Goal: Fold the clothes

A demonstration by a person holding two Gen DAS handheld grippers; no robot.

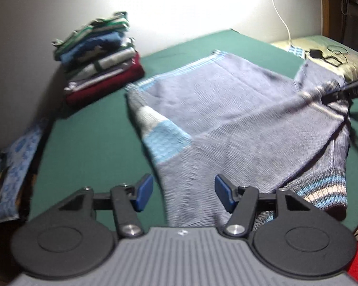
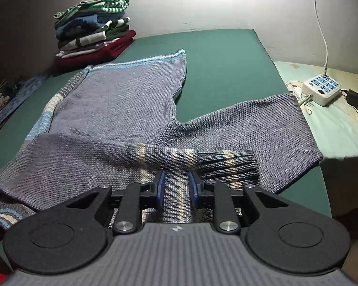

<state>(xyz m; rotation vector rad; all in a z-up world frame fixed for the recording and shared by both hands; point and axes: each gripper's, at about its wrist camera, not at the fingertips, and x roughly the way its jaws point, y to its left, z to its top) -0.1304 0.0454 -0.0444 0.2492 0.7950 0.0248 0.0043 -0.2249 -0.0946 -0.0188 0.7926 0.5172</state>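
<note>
Folding a sleeve across the sweater

The sweater [image 2: 121, 109] lies flat on the green mat [image 2: 226, 54]. My right gripper [image 2: 176, 186] has its jaws narrowed around the striped cuff [image 2: 226, 164]; I cannot tell whether the pads bite. My left gripper [image 1: 183, 193] hangs spread and empty over the near edge. I would grip firmly, lay the sleeve straight across, then smooth it.

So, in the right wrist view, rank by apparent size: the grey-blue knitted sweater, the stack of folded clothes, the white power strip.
1. Grey-blue knitted sweater
2. Stack of folded clothes
3. White power strip; both are farther from the camera.
</note>
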